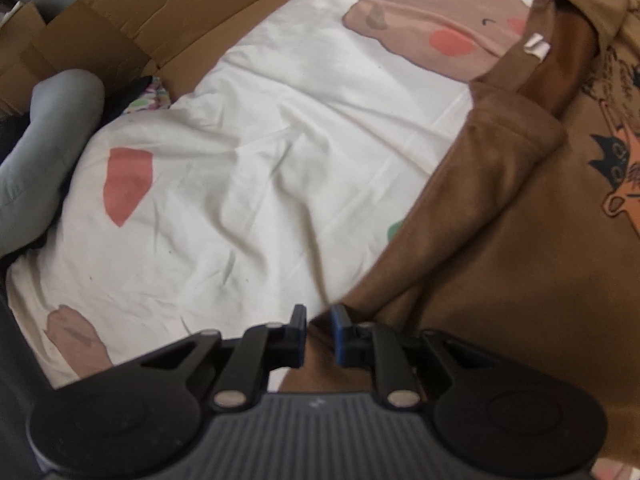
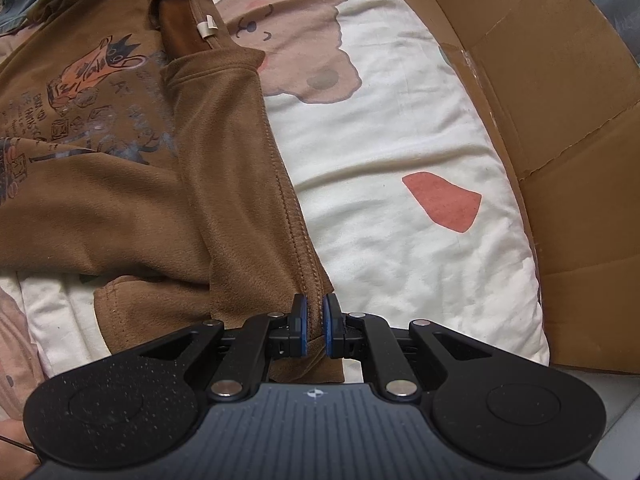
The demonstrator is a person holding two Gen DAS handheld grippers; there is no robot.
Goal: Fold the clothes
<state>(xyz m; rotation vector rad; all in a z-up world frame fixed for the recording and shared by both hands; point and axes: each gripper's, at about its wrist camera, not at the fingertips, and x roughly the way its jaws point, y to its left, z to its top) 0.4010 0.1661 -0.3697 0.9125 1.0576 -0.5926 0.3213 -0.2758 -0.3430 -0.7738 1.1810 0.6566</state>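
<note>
A brown T-shirt (image 1: 520, 260) with an orange cartoon print lies on the bed, its collar and white neck tag (image 1: 536, 46) at the upper right of the left wrist view. My left gripper (image 1: 319, 332) points down at the shirt's near edge, jaws nearly together with brown cloth pinched between them. In the right wrist view the same shirt (image 2: 140, 208) covers the left half, its sleeve folded over the body. My right gripper (image 2: 315, 328) is shut on the stitched hem at the shirt's lower corner.
The shirt rests on a white sheet (image 1: 260, 160) printed with bears and red shapes. Flattened cardboard (image 2: 560, 100) borders the bed's far side and is also seen as cardboard (image 1: 180, 12). A grey padded roll (image 1: 48, 140) lies at the left edge.
</note>
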